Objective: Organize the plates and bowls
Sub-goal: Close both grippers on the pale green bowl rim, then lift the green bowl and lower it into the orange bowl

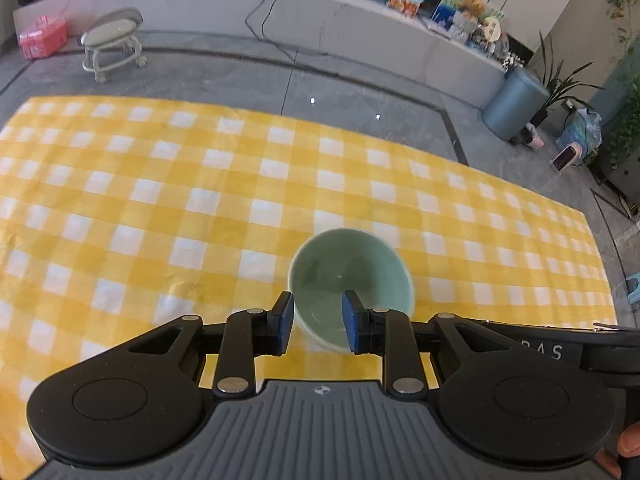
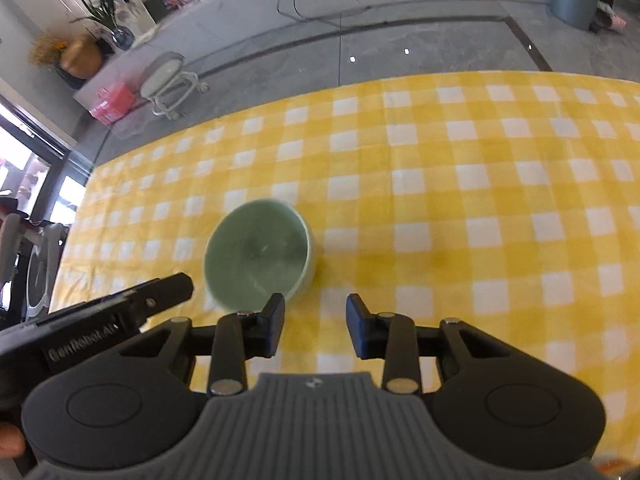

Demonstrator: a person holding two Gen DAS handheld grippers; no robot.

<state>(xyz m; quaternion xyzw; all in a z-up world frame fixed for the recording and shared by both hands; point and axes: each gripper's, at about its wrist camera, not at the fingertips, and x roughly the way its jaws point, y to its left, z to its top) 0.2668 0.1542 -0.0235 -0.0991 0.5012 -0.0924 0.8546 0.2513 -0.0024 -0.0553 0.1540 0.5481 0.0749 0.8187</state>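
**A:** What was the bowl like, and where did it sit?

**B:** A round, pale green bowl with a smooth glazed look stood upright on the surface, its mouth facing up. Being round, it had no long axis to speak of. Under it lay a soft yellow-and-white checked cloth, slightly rumpled near the bowl.

**A:** And the left claw?

**B:** The left claw was part-way apart, its flat blue pads straddling the near wall of the bowl: one pad outside, the other over the inside. Whether they pressed on the rim I could not tell.

**A:** The right one?

**B:** The right claw stood apart with only cloth between its pads, just to the right of the bowl. The black body of the left tool showed at its left edge.

**A:** Anything beyond?

**B:** A grey tiled floor, a small wheeled stool and a blue-grey bin.
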